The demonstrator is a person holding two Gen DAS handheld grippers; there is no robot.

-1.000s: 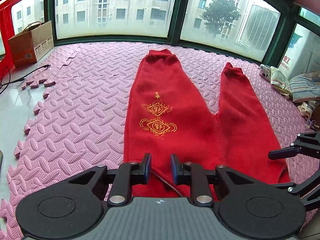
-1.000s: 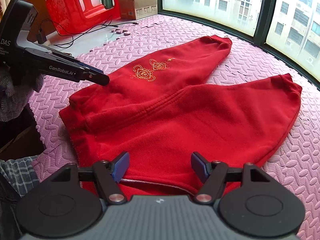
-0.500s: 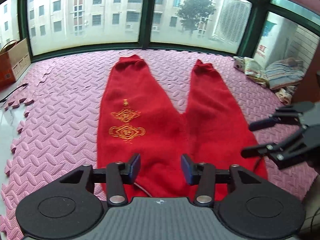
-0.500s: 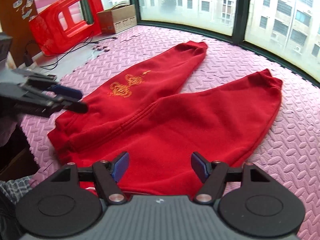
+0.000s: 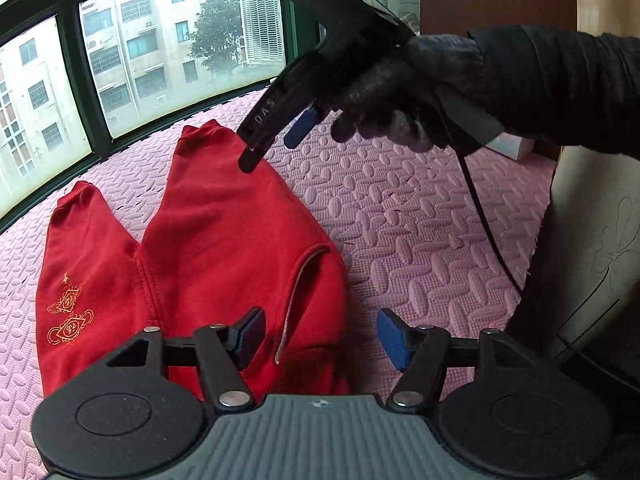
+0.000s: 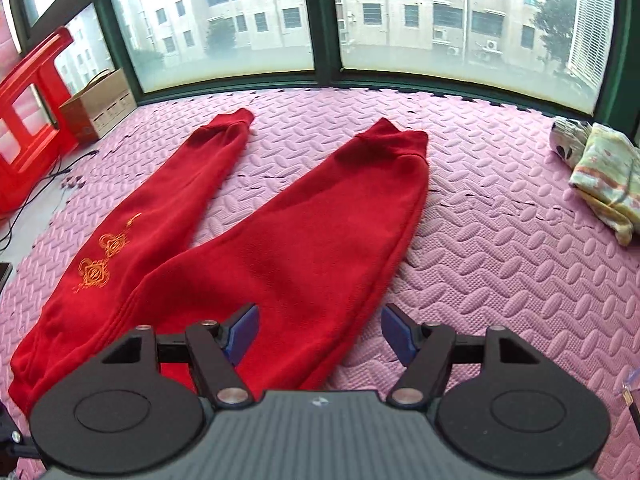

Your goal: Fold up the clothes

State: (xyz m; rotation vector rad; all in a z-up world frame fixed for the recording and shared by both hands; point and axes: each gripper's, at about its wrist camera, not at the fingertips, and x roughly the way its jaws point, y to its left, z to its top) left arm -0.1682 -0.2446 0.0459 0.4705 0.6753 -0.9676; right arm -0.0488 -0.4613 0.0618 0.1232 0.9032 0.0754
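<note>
Red sweatpants (image 5: 208, 256) with a gold embroidered emblem (image 5: 68, 312) lie flat on the pink foam mat, legs spread toward the windows. They also show in the right wrist view (image 6: 280, 248). My left gripper (image 5: 320, 336) is open and empty, above the waistband's right corner. My right gripper (image 6: 318, 334) is open and empty, just above the right leg's outer edge near the hip. In the left wrist view the right gripper (image 5: 276, 136) is held high by a gloved hand (image 5: 400, 92), above the right leg.
The pink foam mat (image 6: 500, 240) covers the floor up to the windows. Folded clothes (image 6: 600, 172) lie at the right. A cardboard box (image 6: 100, 104) and a red plastic stool (image 6: 28, 120) stand at the left. A beige cushion (image 5: 600, 248) is beside me.
Both grippers swung right and rose. My left gripper's jaws opened wider and moved from the waistband's middle to its right corner. My right gripper turned to face the windows.
</note>
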